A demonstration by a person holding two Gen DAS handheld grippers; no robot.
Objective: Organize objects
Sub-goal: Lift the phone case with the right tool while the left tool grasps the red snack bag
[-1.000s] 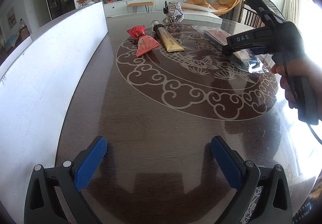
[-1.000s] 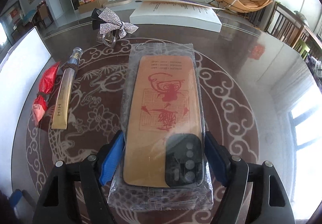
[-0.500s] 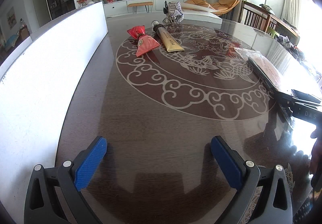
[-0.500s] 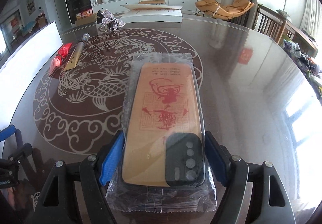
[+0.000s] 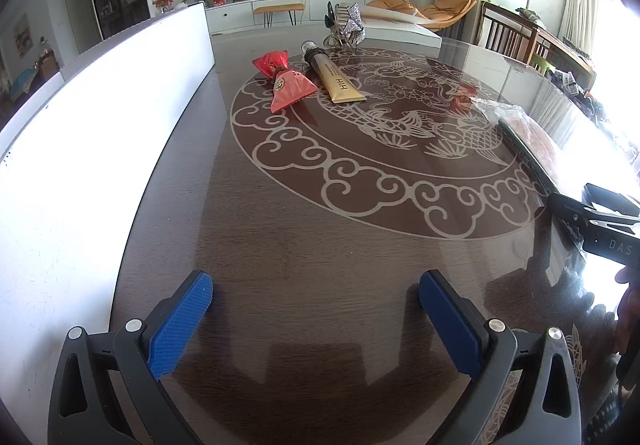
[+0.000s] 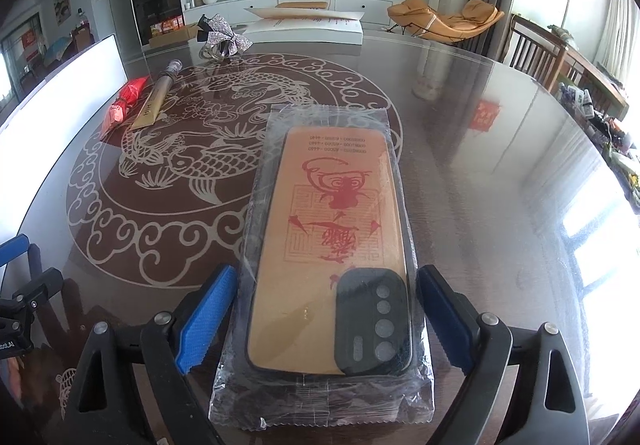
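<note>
Between the blue pads of the right gripper (image 6: 322,319) lies a phone case (image 6: 334,245) sealed in a clear plastic bag, flat on the table (image 6: 480,149). Jaws are opening; a thin gap shows on each side between pad and case, so the pads flank it without pressing. Bag edges spread out past the pads toward the camera. Case is tan with a red stamp print and a dark camera block at the near end, long axis running straight ahead of the jaws.

Far ahead and left of the right jaws: a gold tube (image 6: 154,105), a red packet (image 6: 122,107) just beside it on its left, and a silver bow clip (image 6: 224,37) beyond them. A white board (image 6: 60,105) stands along the table's left edge.

Left gripper (image 5: 316,325) has jaws spread wide, nothing between them, only bare dark wood. Ahead of these jaws, well apart, sit the red packet (image 5: 286,83) and gold tube (image 5: 338,83) side by side, bow clip (image 5: 346,27) past them. Off to the right of the left jaws the bagged case (image 5: 528,133) shows edge-on, with the black body of the right gripper just behind it and a hand (image 5: 628,309) at the frame edge.
</note>
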